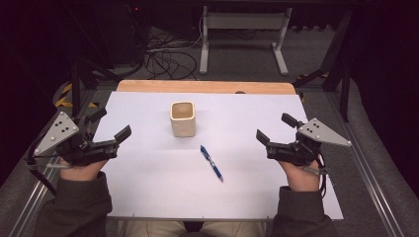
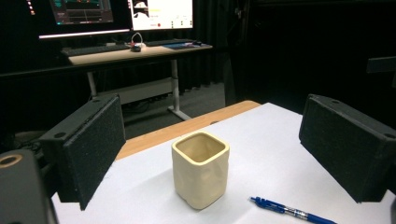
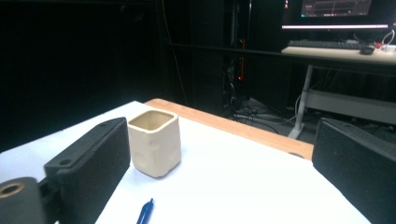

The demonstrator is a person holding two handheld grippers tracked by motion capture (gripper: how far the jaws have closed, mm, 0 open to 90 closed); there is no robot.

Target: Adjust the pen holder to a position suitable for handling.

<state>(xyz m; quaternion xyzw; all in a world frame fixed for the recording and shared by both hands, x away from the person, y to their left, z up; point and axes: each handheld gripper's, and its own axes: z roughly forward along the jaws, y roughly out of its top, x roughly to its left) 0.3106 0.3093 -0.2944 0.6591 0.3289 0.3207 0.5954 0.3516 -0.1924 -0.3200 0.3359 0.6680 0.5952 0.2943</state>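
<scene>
While both grippers hang apart from everything, the scene reads as follows.

Cup: a cream, square-mouthed ceramic cup [image 1: 183,119] stands upright near the middle of the white-covered table [image 1: 148,177], mouth up and seemingly empty.

Pen: a blue ballpoint pen with a silver tip section [image 1: 211,163] lies flat on the table, just in front of the cup toward the person and slightly to the right, not touching it.

Left gripper: the left gripper [image 1: 111,126] hovers over the table's left edge, jaws spread wide with nothing between them; in the left gripper view the cup [image 2: 201,169] sits ahead, framed between the two pads.

Right gripper: the right gripper [image 1: 275,128] hovers at the right side, jaws likewise wide apart and empty, well clear of the pen.

How the pen will likely handle: light, stiff, thin and smooth, so it may roll or slip. It lies low on the sheet, and the pads must come down close to the surface.

Where to hold the pen: across the barrel near its middle, jaws set crosswise to its length.

How the cup will likely handle: rigid, fairly heavy for its size, glazed and slick, breakable if tipped or dropped.

Where to hold the cup: on two opposite flat walls, around mid-height, or steady it by one wall.
</scene>
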